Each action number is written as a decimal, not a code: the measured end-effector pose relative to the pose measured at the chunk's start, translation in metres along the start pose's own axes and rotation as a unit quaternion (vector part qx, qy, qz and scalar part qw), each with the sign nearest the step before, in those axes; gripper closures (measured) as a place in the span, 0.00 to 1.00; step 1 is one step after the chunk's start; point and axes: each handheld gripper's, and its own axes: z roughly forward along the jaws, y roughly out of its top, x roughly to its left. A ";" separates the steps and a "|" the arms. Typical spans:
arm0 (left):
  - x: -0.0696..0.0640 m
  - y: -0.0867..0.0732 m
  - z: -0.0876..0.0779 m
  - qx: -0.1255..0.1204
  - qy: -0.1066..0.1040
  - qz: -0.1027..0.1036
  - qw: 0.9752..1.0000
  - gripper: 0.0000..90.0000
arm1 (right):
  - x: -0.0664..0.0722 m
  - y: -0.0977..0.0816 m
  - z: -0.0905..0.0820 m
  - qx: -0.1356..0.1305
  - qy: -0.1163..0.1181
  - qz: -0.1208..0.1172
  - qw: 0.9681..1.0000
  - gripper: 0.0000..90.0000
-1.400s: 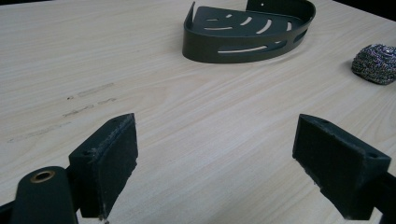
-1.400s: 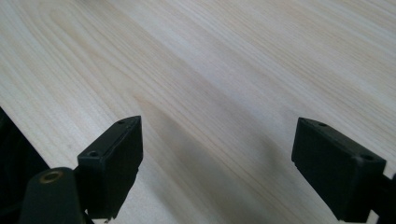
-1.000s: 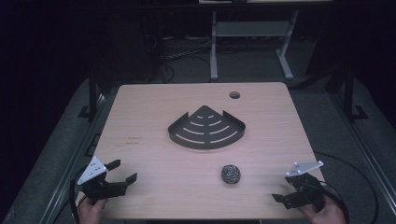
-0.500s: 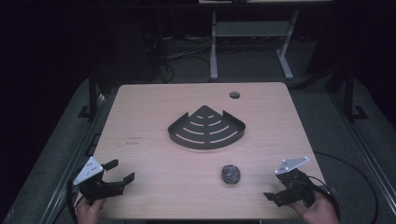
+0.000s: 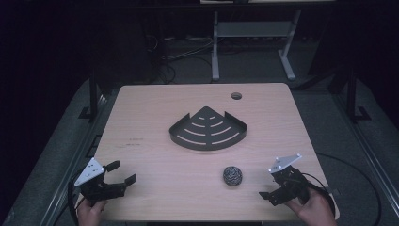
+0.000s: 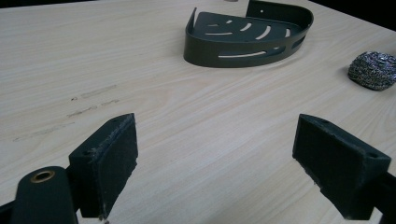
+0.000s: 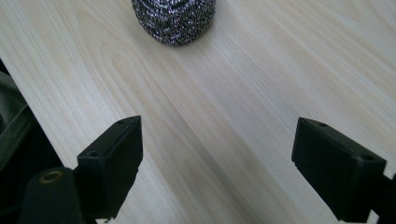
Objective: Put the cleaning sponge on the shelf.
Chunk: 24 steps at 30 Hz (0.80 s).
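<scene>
The left tool (image 5: 118, 173) sits at the near left corner of the light wooden desk (image 5: 141, 113), held from below by the person's left hand (image 5: 90, 210). Its jaws stand wide apart with nothing between them; in the left gripper view the two black pads (image 6: 112, 158) frame bare wood. A grey three-cornered plate (image 5: 89, 172) rides on top of it.

Ahead of this tool and off to its right lies a dark metal corner shelf (image 5: 208, 129), a slotted quarter-round tray with a low wall, resting flat near the middle of the desk. In the left gripper view the corner shelf (image 6: 247, 32) shows well ahead of the jaws, with faint marks (image 6: 88, 95) on the wood between.

A steel wool scrubber (image 5: 232, 175) lies on the desk, well to the right of the left tool and near the right tool, just ahead of its jaws. In the right gripper view the steel wool scrubber (image 7: 173, 18) sits ahead of the jaws, slightly to the left, apart from both pads.

The right tool (image 5: 273, 190) is at the near right corner, held by the person's right hand (image 5: 315, 209), jaws spread wide and gripping nothing. Far beyond it, near the desk's back edge, is a round cable hole (image 5: 236, 96).
</scene>
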 end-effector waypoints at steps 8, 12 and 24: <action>0.000 0.000 0.000 -0.001 0.001 0.000 1.000 0.15 | 0.002 0.010 0.000 0.005 0.003 -0.011 1.000 0.18; 0.000 0.001 -0.001 -0.001 0.001 -0.001 1.000 0.15 | 0.004 0.016 0.001 0.008 0.004 -0.017 1.000 0.18; 0.001 0.000 -0.001 -0.001 -0.001 -0.004 1.000 0.15 | 0.009 0.033 0.004 0.010 0.014 -0.034 0.999 0.17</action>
